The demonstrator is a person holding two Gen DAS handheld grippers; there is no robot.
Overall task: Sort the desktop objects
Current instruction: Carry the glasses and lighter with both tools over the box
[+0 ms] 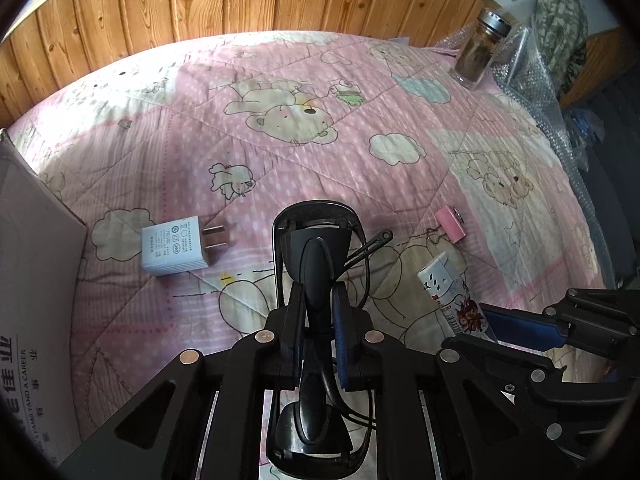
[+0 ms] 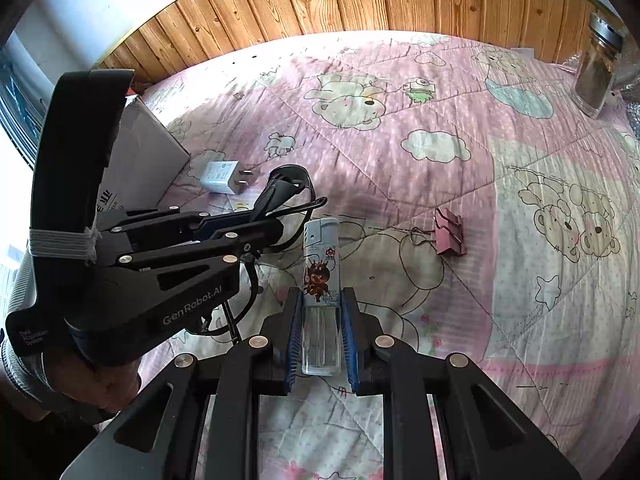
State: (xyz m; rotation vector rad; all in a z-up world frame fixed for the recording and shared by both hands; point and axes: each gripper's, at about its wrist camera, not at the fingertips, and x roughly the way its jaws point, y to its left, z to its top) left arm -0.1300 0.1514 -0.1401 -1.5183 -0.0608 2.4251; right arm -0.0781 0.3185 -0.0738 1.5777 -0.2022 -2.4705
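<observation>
The left gripper [image 1: 318, 312] has its black fingers with blue pads pinched tight on the bridge of a pair of black-framed folded eyeglasses [image 1: 316, 248], one lens rim sticking out past the fingertips and the other sitting back toward the camera, a thin temple arm poking off to the right. From the other side the same glasses [image 2: 286, 188] stick out of that gripper [image 2: 256, 220] above the pink quilted bedspread printed with cartoon bears and clouds [image 1: 280, 120], and a person's hand [image 2: 100, 384] in a grey ribbed sleeve grips the handle beneath.

The right gripper [image 2: 321, 336] is clamped on the clear lower body of a white plastic lighter with a red cartoon figure [image 2: 321, 264], which stands upright between the blue pads with its white cap beyond the fingertips. In the left view this lighter [image 1: 448, 292] shows just beside the glasses, to their right.

On the quilt lie a white two-pin charger plug [image 1: 174, 250], near a grey cardboard box with printed lettering [image 1: 36, 280] at the left, and a pink binder clip [image 1: 452, 226] off to the right. A glass jar with a metal lid and brown contents [image 1: 478, 54] stands at the far right corner, next to crumpled bubble wrap [image 1: 532, 80]. Wooden panelling [image 1: 240, 0] runs behind the bed
</observation>
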